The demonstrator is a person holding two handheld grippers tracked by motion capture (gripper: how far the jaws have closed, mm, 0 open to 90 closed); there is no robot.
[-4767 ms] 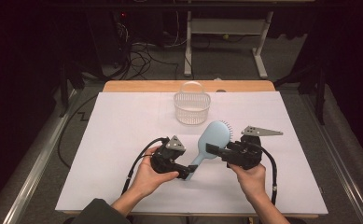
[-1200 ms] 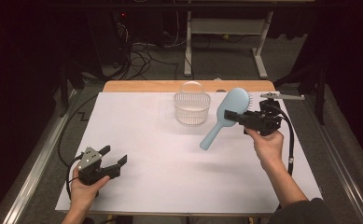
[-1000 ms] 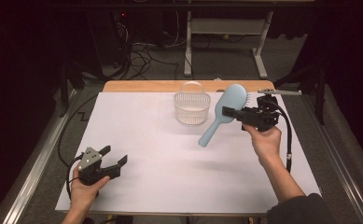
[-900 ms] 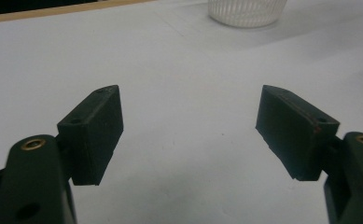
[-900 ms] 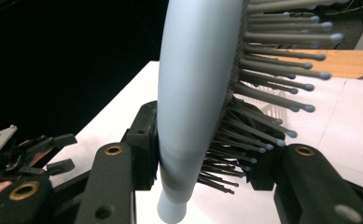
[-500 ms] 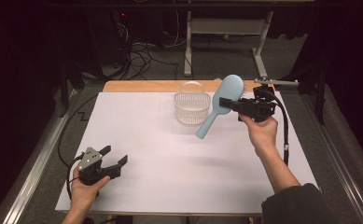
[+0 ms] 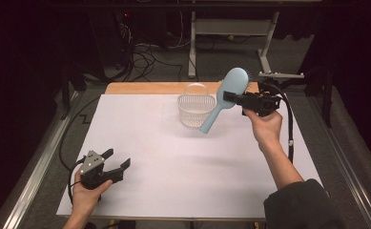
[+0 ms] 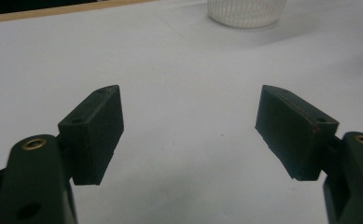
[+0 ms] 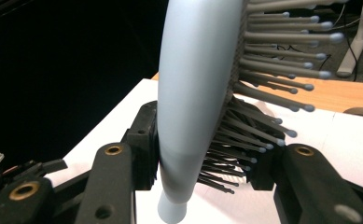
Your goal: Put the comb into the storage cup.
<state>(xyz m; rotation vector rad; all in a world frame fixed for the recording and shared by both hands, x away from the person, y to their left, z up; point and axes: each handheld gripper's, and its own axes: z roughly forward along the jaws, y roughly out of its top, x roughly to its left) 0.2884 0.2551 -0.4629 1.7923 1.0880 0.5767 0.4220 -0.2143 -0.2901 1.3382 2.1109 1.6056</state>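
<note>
High view: right gripper (image 7: 230, 96), clamped on the hairbrush (image 7: 224, 98), probably carries it to the basket (image 7: 196, 109) at nine o'clock; next, lower handle-first. Left gripper (image 7: 118, 161) idles, spread empty.

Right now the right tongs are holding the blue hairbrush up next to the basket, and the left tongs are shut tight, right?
Not quite. The left tongs are open with nothing between them, as the left gripper view shows. The right tongs do hold the blue hairbrush up beside the basket.

The hairbrush (image 7: 223, 101) is smooth, matt pale-blue plastic; the basket (image 7: 196, 109) is clear ribbed plastic, on a matt white table sheet (image 7: 173, 157).
</note>
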